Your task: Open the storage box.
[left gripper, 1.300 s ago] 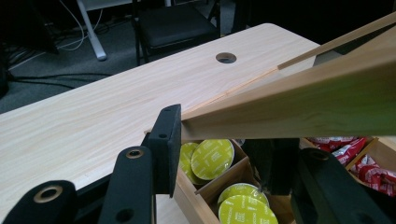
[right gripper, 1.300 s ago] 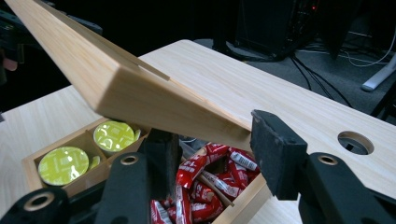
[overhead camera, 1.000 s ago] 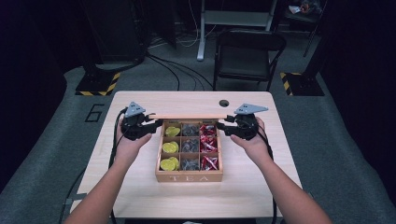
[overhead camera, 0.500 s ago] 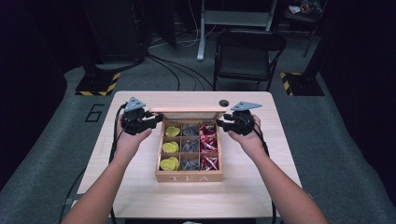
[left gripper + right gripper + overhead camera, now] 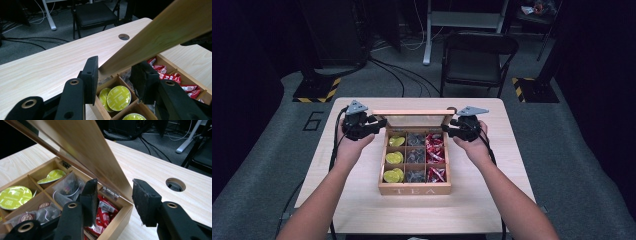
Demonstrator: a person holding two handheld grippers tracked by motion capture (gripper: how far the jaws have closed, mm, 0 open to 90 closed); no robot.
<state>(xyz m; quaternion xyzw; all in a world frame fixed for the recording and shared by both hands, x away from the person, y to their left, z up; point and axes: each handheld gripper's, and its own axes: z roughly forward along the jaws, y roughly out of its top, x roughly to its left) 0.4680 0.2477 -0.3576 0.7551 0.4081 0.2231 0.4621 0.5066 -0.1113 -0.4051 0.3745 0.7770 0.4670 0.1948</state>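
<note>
Claws (image 5: pixel 377 121) (image 5: pixel 447 128) now lower, lid (image 5: pixel 414 113) tilted further down.

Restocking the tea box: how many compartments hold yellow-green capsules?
3, all in the box's left column: back, middle and front. Capsules may be stacked, so the capsule count is unclear.

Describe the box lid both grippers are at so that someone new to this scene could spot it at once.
On the pale wooden table sits a wooden tea box with nine compartments. Its lid stands raised along the far edge, between the left gripper and right gripper. It is the one flat wooden panel with a glass pane.
</note>
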